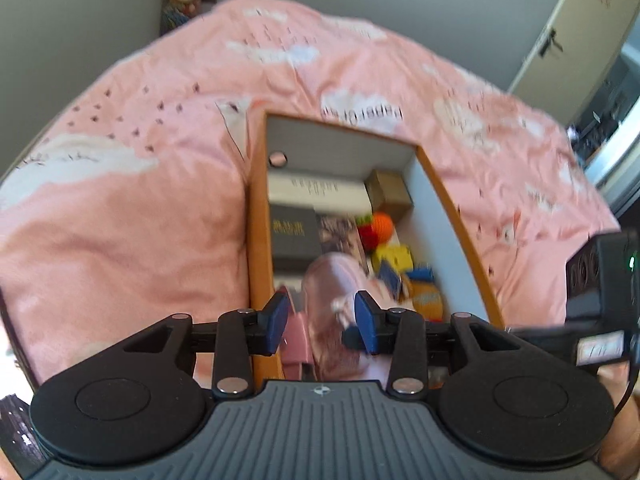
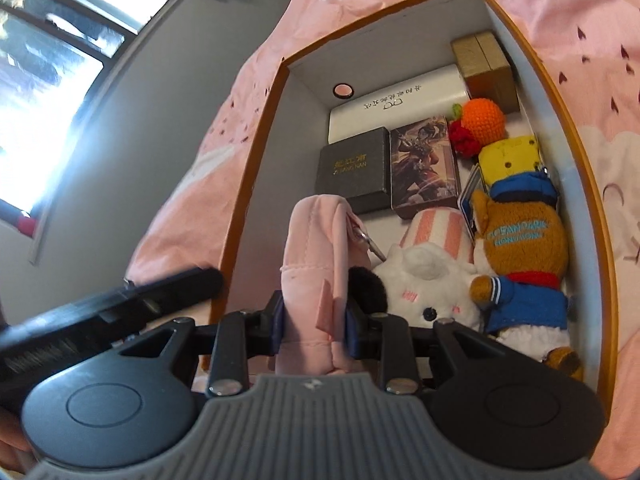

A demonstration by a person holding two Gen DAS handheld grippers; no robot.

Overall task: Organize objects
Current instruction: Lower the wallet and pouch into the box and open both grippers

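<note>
An orange-rimmed cardboard box (image 1: pixel 256 240) (image 2: pixel 248 184) lies on a pink bedcover, filled with small items. In the right wrist view, my right gripper (image 2: pixel 316 326) is shut on a pink fabric pouch (image 2: pixel 312 256) that stands upright at the near left of the box. In the left wrist view the same pouch (image 1: pixel 328 280) shows blurred between the blue pads of my left gripper (image 1: pixel 322 322). Those jaws stand apart, with a gap beside the left pad. The pouch's lower end is hidden behind both grippers.
Inside the box are a white long case (image 2: pixel 400 110), a dark grey box (image 2: pixel 354 168), a picture card box (image 2: pixel 424 164), a gold box (image 2: pixel 486 68), an orange crochet ball (image 2: pixel 482 120), a yellow toy (image 2: pixel 510 156), a brown plush bear (image 2: pixel 520 240) and a white plush (image 2: pixel 424 288). The pink bedcover (image 1: pixel 120 220) surrounds the box.
</note>
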